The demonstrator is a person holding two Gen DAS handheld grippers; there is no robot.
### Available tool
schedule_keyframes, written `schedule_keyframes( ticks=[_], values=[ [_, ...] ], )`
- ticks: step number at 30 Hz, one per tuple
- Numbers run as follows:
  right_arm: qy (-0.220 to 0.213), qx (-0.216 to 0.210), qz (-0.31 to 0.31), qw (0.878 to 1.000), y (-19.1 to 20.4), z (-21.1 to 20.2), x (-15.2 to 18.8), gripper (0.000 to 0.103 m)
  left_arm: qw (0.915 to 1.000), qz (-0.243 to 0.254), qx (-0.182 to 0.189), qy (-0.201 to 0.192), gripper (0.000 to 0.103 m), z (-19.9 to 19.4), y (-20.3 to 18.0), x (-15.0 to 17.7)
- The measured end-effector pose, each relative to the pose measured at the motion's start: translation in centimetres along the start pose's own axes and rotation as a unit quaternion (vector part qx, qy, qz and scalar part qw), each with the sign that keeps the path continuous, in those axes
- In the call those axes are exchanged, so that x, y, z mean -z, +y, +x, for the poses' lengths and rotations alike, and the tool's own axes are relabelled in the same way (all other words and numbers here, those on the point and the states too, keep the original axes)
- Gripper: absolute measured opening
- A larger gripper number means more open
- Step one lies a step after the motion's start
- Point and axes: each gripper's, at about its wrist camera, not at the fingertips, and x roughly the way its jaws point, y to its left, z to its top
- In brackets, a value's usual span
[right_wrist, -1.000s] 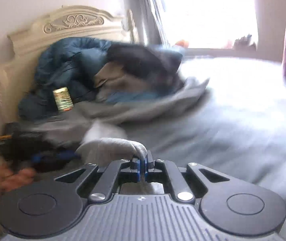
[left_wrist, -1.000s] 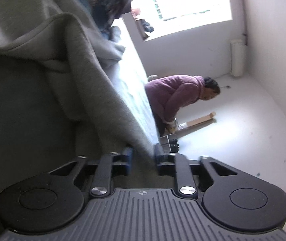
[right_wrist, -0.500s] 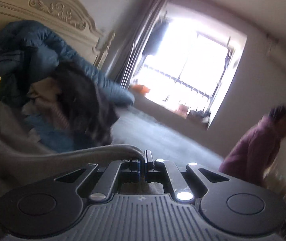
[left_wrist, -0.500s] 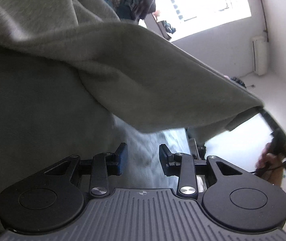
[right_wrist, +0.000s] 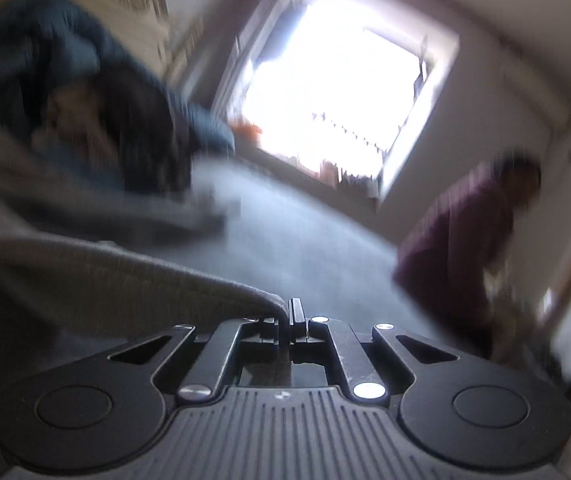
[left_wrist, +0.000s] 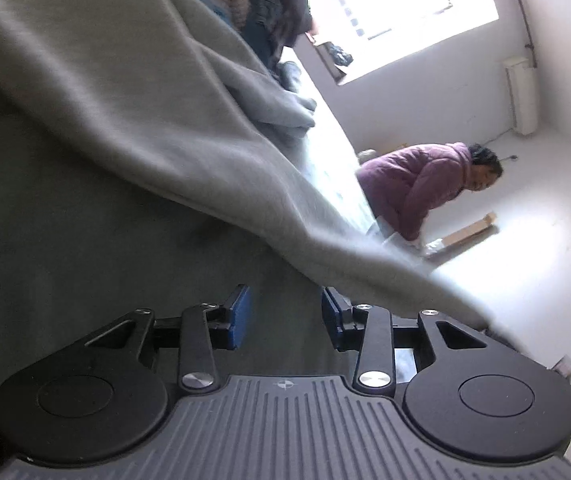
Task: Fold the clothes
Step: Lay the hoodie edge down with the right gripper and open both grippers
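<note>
A large grey-green fleece garment (left_wrist: 133, 92) fills the left wrist view and drapes across it from upper left to lower right. My left gripper (left_wrist: 285, 316) is open, its blue pads apart, with darker cloth behind the gap and nothing pinched. In the blurred right wrist view, my right gripper (right_wrist: 288, 316) is shut on an edge of the grey garment (right_wrist: 125, 280), which stretches away to the left over the bed.
A pale blue-grey bed sheet (right_wrist: 285, 236) lies ahead. A heap of dark blue and brown clothes (right_wrist: 85, 92) sits by the headboard. A person in a purple jacket (left_wrist: 417, 184) bends beside the bed; she also shows in the right wrist view (right_wrist: 469, 236). A bright window (right_wrist: 337, 96) is behind.
My left gripper's jaws have spread wider. The lifted fold of the garment has dropped lower across the left view. The right view has swung and tilted, its grip unchanged.
</note>
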Motion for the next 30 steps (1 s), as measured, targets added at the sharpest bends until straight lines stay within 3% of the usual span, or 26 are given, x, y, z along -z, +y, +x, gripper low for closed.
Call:
schedule_keyframes(
  ticks=[2, 6, 8, 9, 11, 13, 16, 21, 23, 26, 30],
  values=[
    [0.039, 0.001, 0.011, 0.999, 0.7, 0.4, 3.4, 0.005, 0.9998, 0.001, -0.019, -0.01, 0.04, -1.4, 0.3, 0.3],
    [0.06, 0.004, 0.005, 0.998, 2.0, -0.1, 6.1, 0.006, 0.9978, -0.007, -0.049, -0.045, 0.042, -3.7, 1.3, -0.2],
    [0.088, -0.004, -0.005, 0.996, 2.5, 0.0, 6.7, 0.019, 0.9957, -0.018, -0.062, -0.067, 0.043, -4.4, 2.1, -0.8],
    [0.101, -0.006, -0.011, 0.995, 2.7, 0.0, 6.9, 0.03, 0.9944, -0.022, -0.07, -0.077, 0.043, -4.6, 2.3, -1.3],
    [0.111, -0.003, -0.019, 0.994, 2.8, -0.6, 6.9, 0.037, 0.9906, -0.029, -0.09, -0.098, 0.043, -5.8, 3.0, -1.7],
    [0.111, 0.001, -0.006, 0.994, 2.1, -2.0, 6.4, 0.043, 0.9865, -0.035, -0.107, -0.12, 0.043, -6.9, 3.9, -2.4],
    [0.102, -0.001, 0.033, 0.994, 0.4, -4.1, 4.8, 0.045, 0.9796, -0.047, -0.121, -0.153, 0.044, -8.5, 5.0, -3.8],
    [0.049, -0.021, 0.117, 0.992, -1.0, -7.1, 0.9, 0.045, 0.9694, -0.052, -0.13, -0.202, 0.044, -11.0, 6.9, -6.2],
    [0.026, -0.068, 0.14, 0.987, 0.3, -7.2, -0.8, 0.045, 0.9661, -0.056, -0.135, -0.213, 0.044, -11.7, 7.6, -6.9],
    [0.005, -0.18, 0.094, 0.979, 7.6, -5.2, -3.4, 0.045, 0.962, -0.061, -0.143, -0.224, 0.044, -12.4, 8.6, -7.6],
    [-0.03, -0.315, -0.002, 0.949, 19.0, -3.0, -6.6, 0.043, 0.9594, -0.076, -0.142, -0.232, 0.044, -13.2, 9.8, -7.6]
  ],
)
